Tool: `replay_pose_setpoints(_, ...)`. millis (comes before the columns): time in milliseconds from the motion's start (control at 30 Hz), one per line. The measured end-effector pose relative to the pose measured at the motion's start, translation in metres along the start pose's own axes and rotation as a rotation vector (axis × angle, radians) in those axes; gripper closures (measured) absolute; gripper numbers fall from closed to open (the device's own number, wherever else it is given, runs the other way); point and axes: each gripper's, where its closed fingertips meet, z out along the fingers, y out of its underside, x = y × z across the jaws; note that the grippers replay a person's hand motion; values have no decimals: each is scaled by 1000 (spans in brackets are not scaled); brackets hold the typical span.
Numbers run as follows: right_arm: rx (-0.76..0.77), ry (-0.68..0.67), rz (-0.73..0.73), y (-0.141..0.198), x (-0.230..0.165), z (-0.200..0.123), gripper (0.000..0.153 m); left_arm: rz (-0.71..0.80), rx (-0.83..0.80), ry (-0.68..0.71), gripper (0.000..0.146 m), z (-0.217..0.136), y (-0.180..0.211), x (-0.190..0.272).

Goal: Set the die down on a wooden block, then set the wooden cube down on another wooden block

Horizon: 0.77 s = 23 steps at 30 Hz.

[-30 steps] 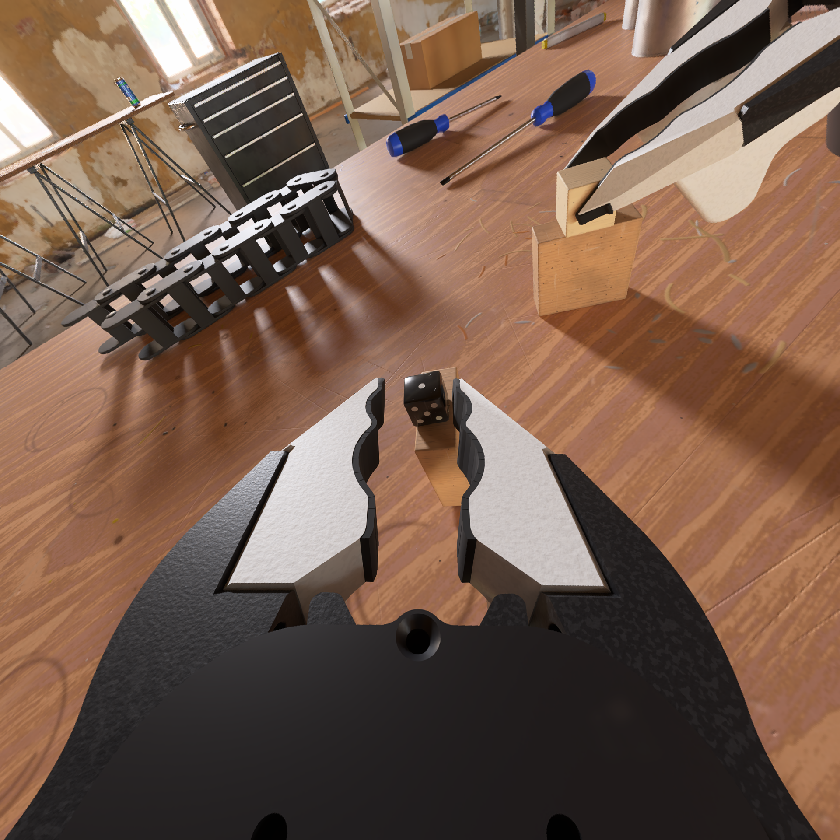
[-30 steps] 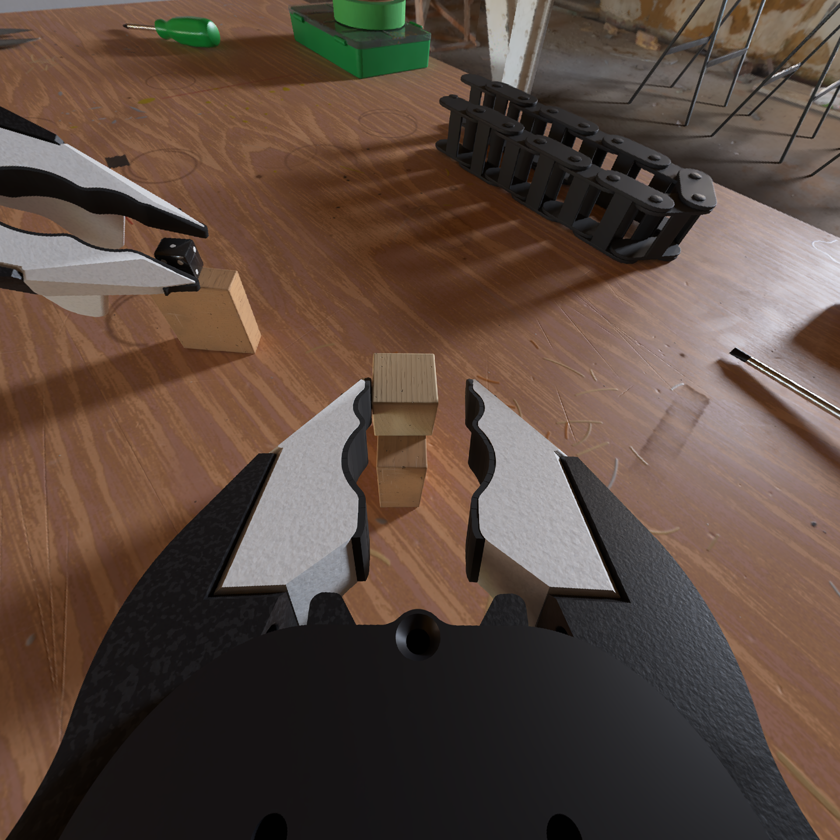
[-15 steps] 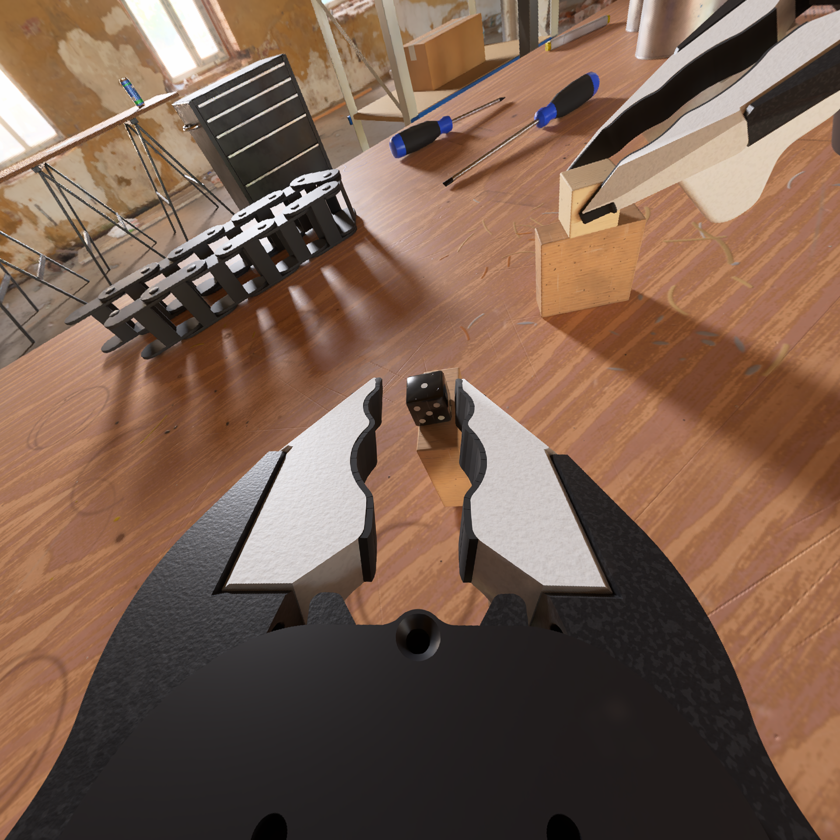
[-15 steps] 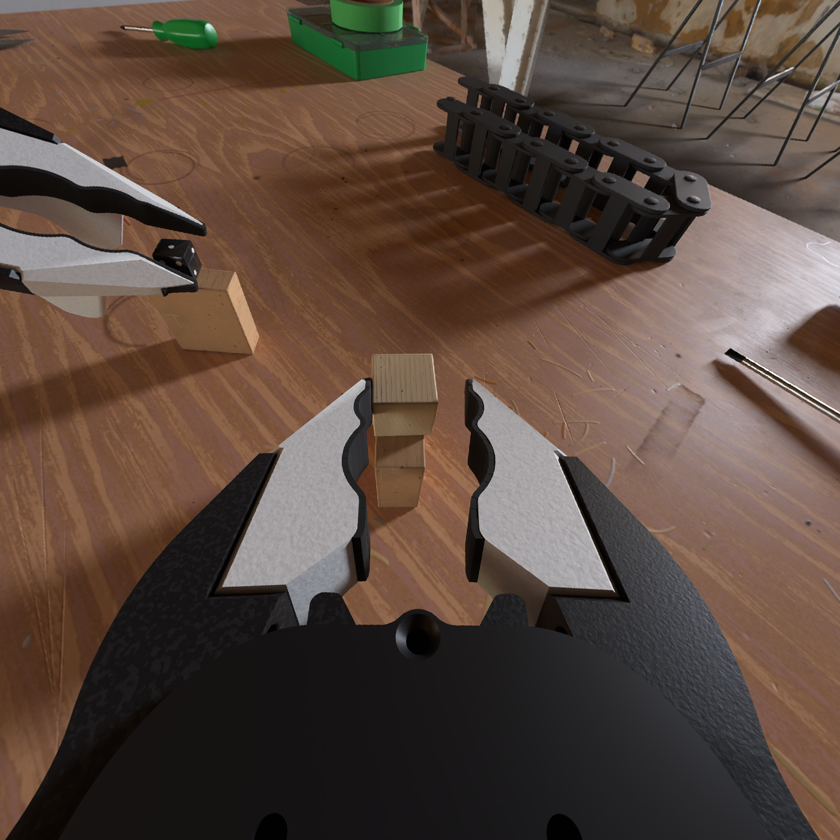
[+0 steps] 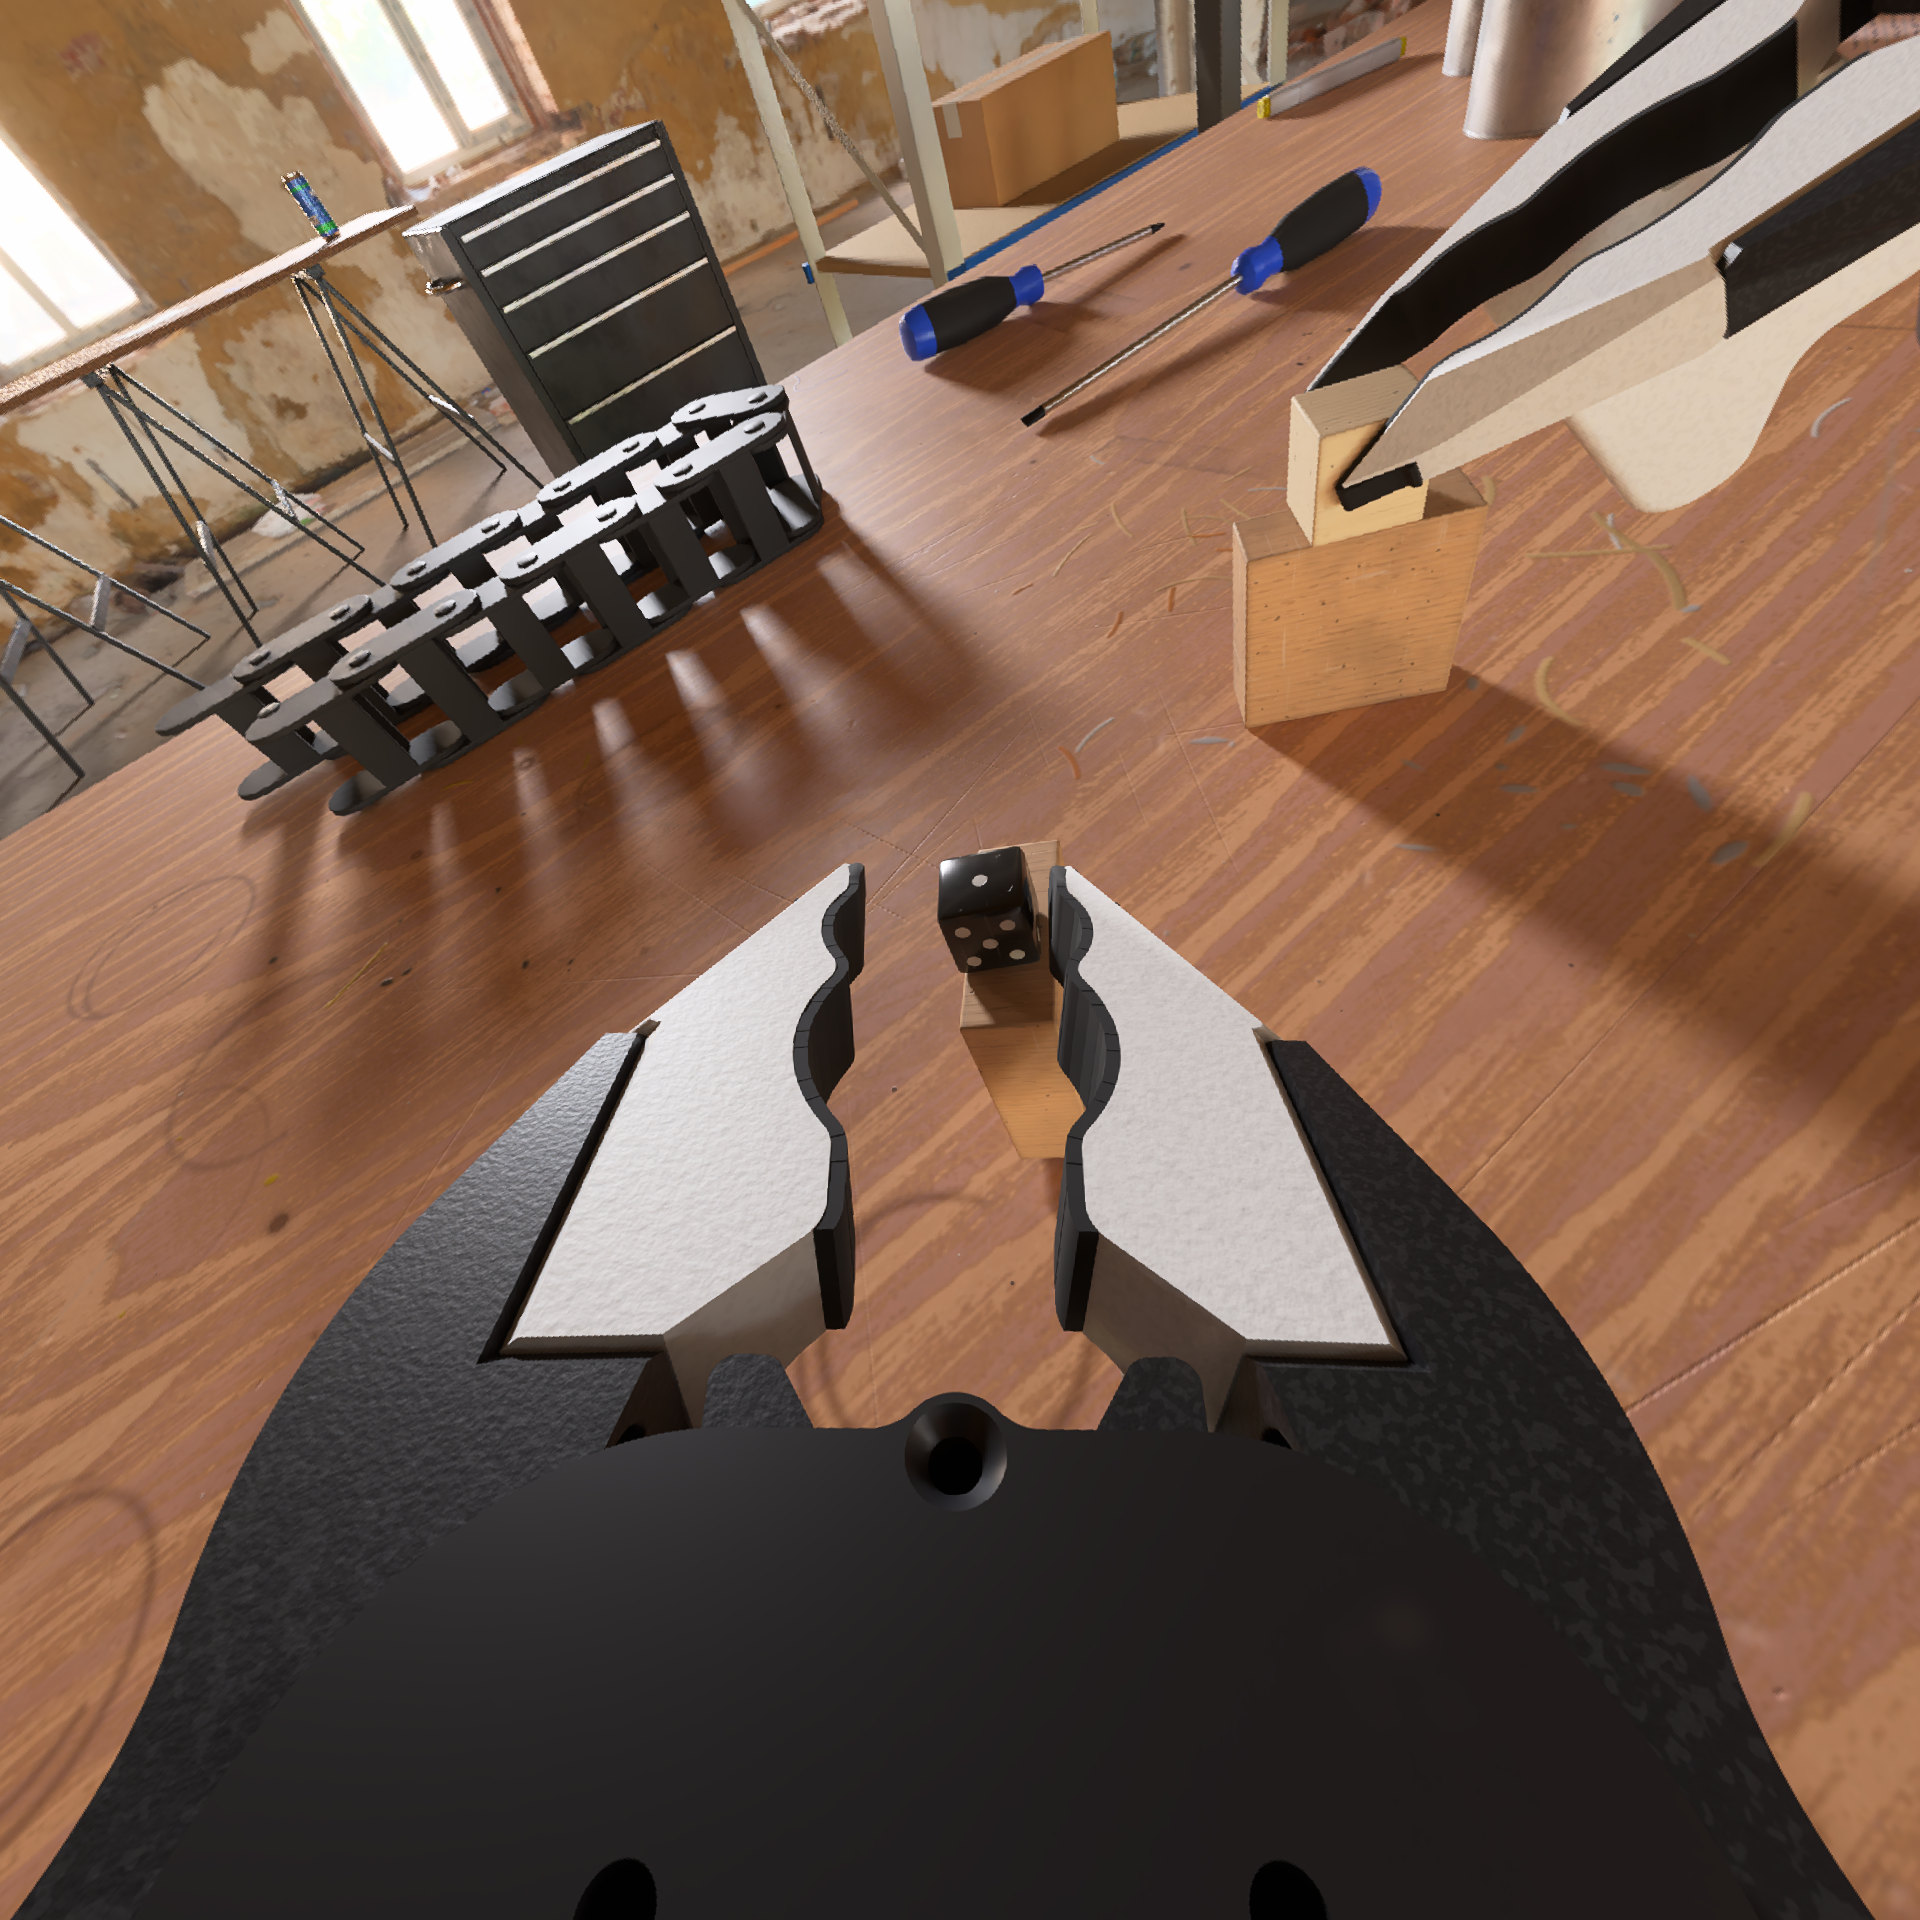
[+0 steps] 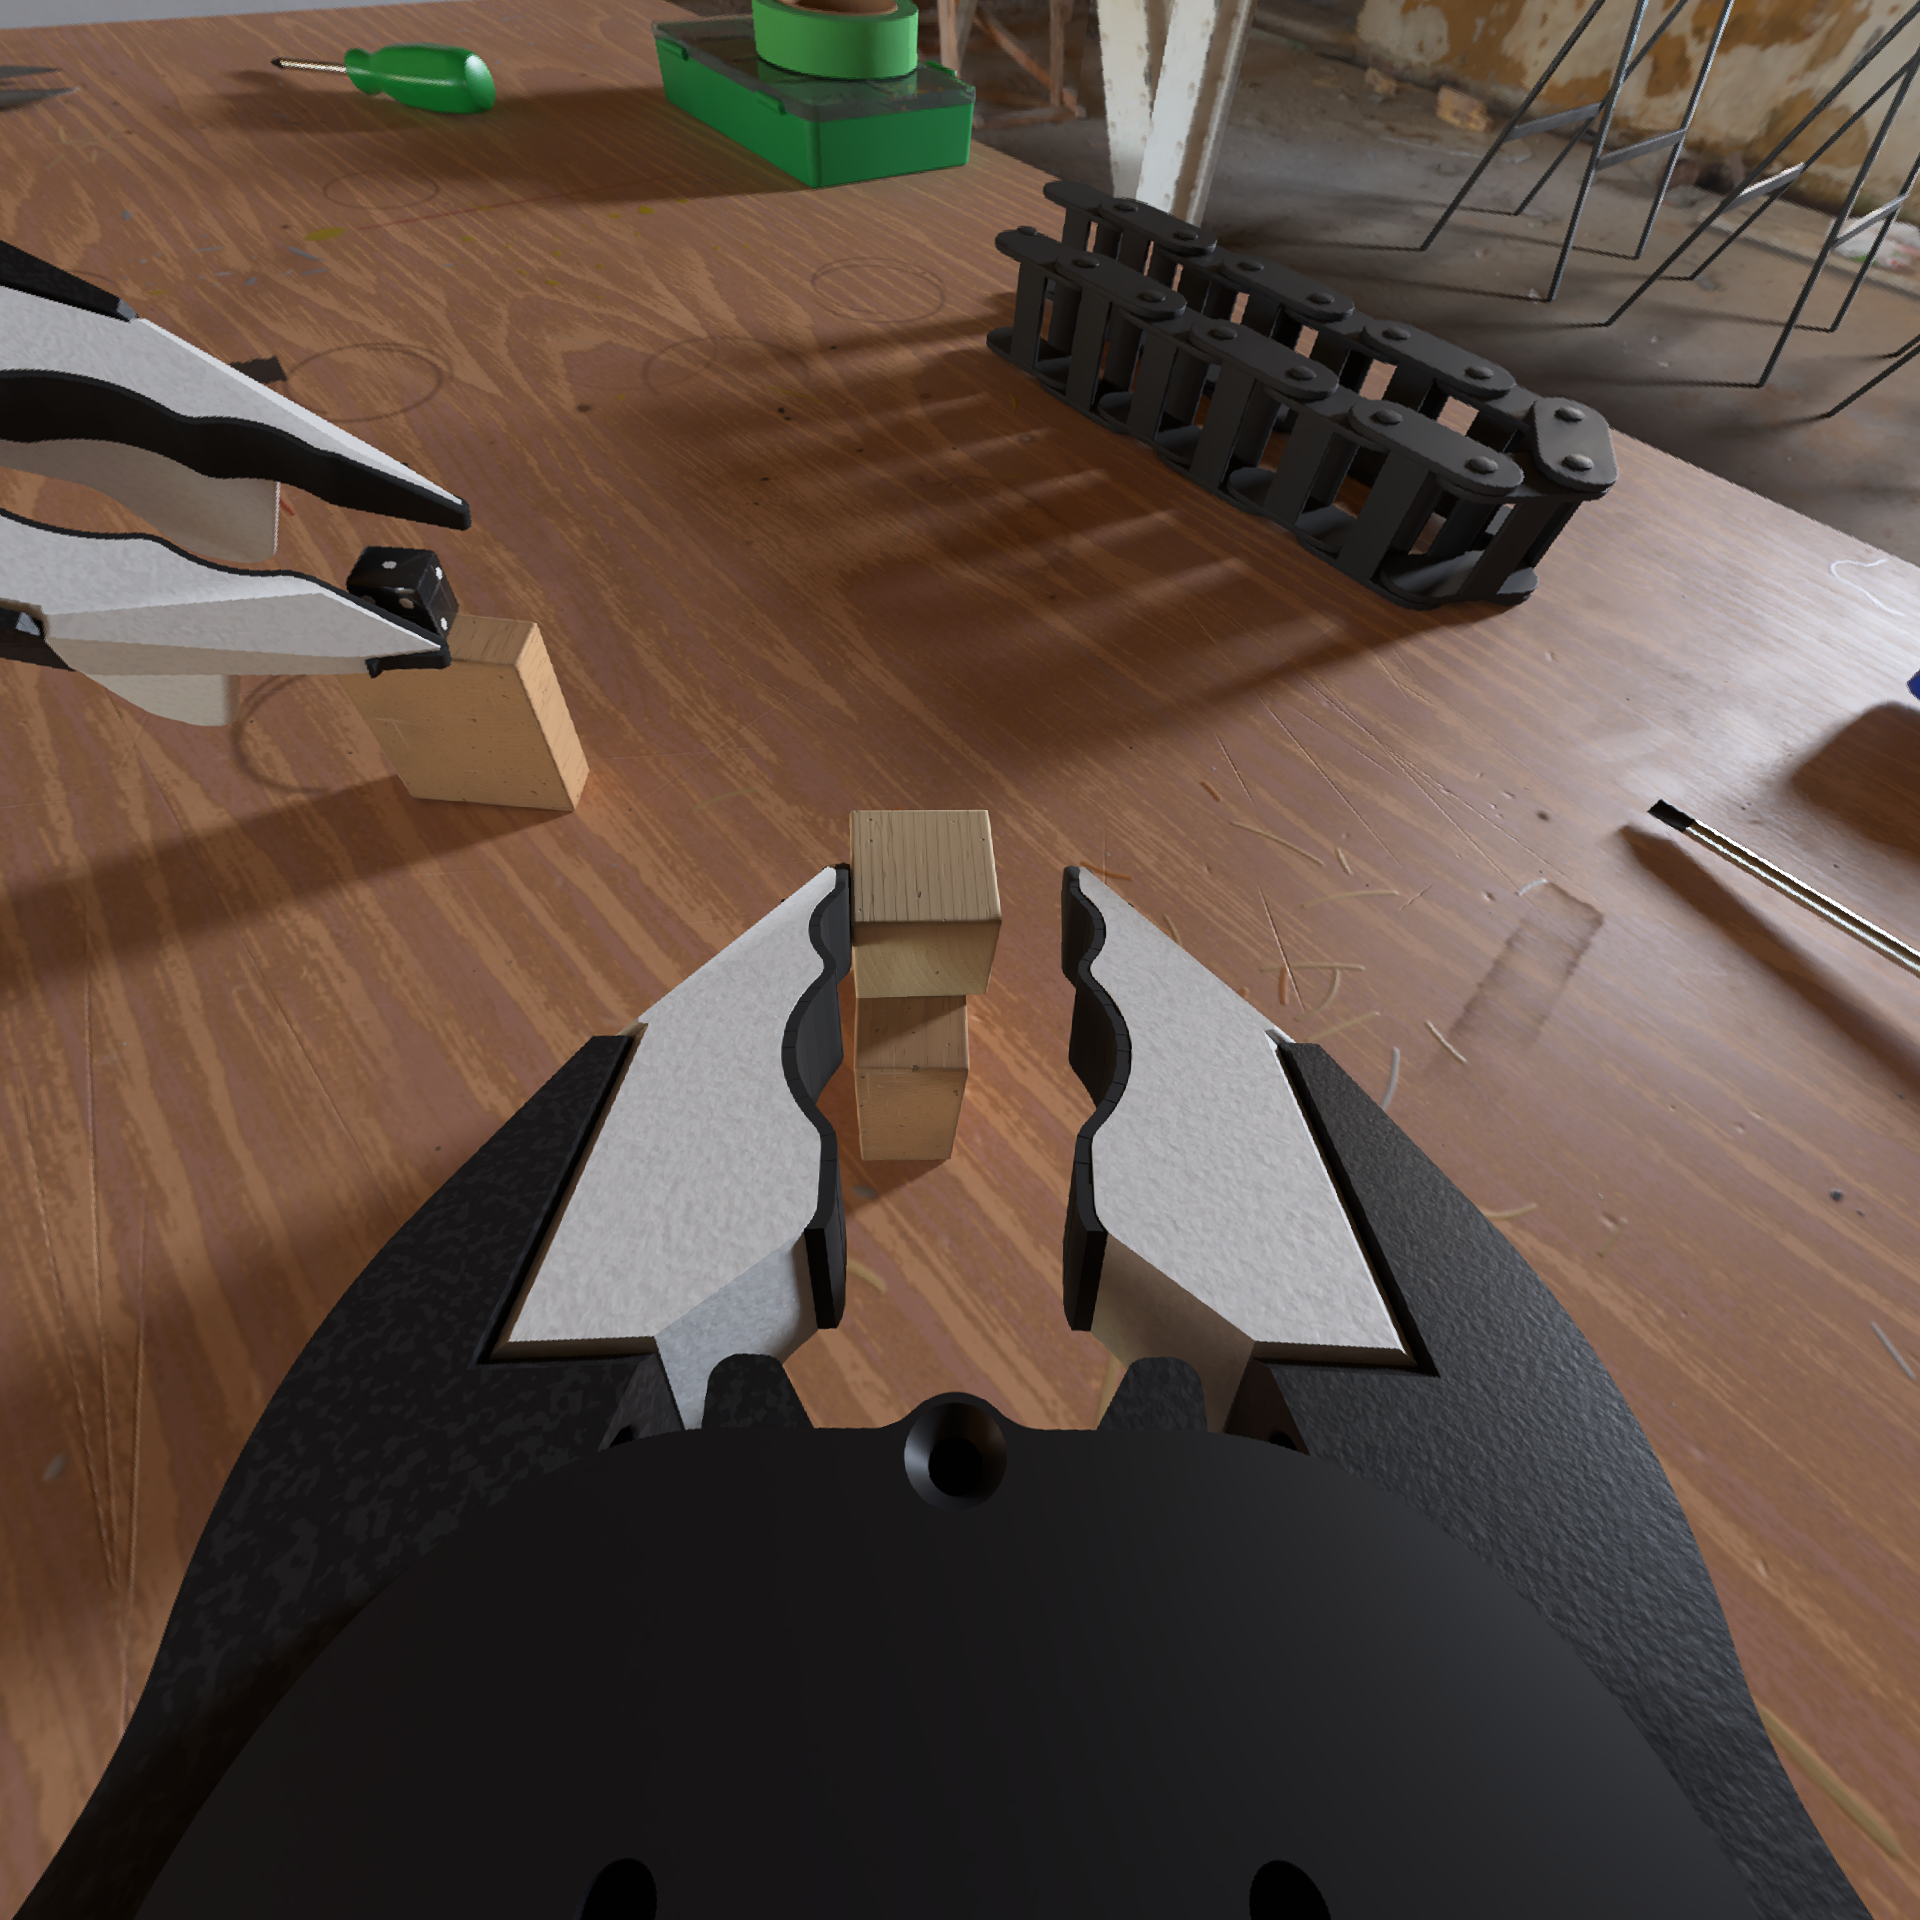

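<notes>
In the left wrist view my left gripper [image 5: 956, 904] is open. The black die [image 5: 987, 909] sits on a small wooden block [image 5: 1013, 1070] between its fingertips, close against the right finger. In the right wrist view my right gripper [image 6: 956, 894] is open around the wooden cube [image 6: 923, 894]. The cube rests on another wooden block [image 6: 909, 1086] and touches the left finger only. Each stack also shows in the other view: the cube [image 5: 1325, 457] on its block [image 5: 1351, 613], and the die [image 6: 403, 587] on its block [image 6: 478, 717].
A black cable chain [image 5: 520, 582] [image 6: 1299, 416] lies near the table's far edge. Two blue-handled screwdrivers [image 5: 1299, 223] lie beyond the cube stack. A green box with a tape roll [image 6: 821, 104] and a green screwdriver [image 6: 426, 78] lie at the back.
Almost nothing: both grippers stay open around their stacks, and the views shift only slightly.
</notes>
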Motion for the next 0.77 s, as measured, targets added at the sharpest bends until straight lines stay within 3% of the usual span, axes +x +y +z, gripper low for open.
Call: replay_pose_setpoints(767,9,18,-16,0,3,0,113,2,-9,2,110,1,-1,0)
